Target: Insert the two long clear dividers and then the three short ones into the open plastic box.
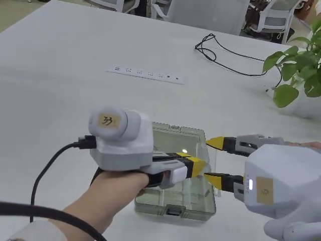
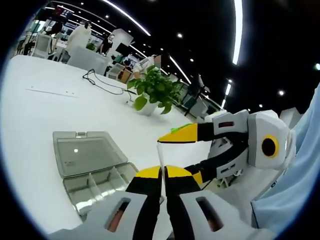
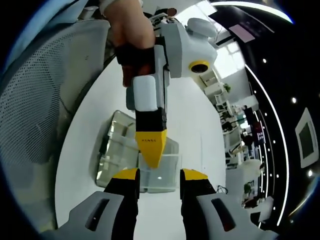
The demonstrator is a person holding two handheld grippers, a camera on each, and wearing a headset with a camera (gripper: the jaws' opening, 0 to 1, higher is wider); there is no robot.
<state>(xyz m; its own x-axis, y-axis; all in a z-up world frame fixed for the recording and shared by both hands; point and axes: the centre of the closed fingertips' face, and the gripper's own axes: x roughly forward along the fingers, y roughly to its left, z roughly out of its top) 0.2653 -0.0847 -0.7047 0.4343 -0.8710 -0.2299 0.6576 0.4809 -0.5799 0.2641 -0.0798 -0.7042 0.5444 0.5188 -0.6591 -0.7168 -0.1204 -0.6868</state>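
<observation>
Head view: a person holds two grippers above a white table [image 1: 75, 100]. An open clear plastic box [image 1: 175, 208] lies flat on the table directly beneath them, its lid [image 1: 180, 133] folded back away from the person. The left gripper [image 1: 200, 165], white with black-and-yellow jaws, reaches in from the left with its jaws pressed together. The right gripper [image 1: 210, 160] faces it from the right. Its jaws are spread, one above and one below the left gripper's tips. What sits between the tips is too faint to read here.

Left gripper view: this gripper's yellow tips are clamped on a thin clear plastic divider [image 2: 160, 156], seen edge-on as a pale upright line. The right gripper's parted jaws sit on either side of that line, and whether they touch it cannot be told. Down to the left, the box base already shows partition lines, so some dividers appear seated.

Right gripper view: its own jaws stand wide apart, gripping nothing. The left gripper's yellow tip points down between them, with the box beyond.

Judgement: another divider is in hand, held in the air above the box and not yet slotted. Long or short cannot be told. The next move likely calls for steadying its free edge, lining it up with the wall grooves and pressing it straight down.
</observation>
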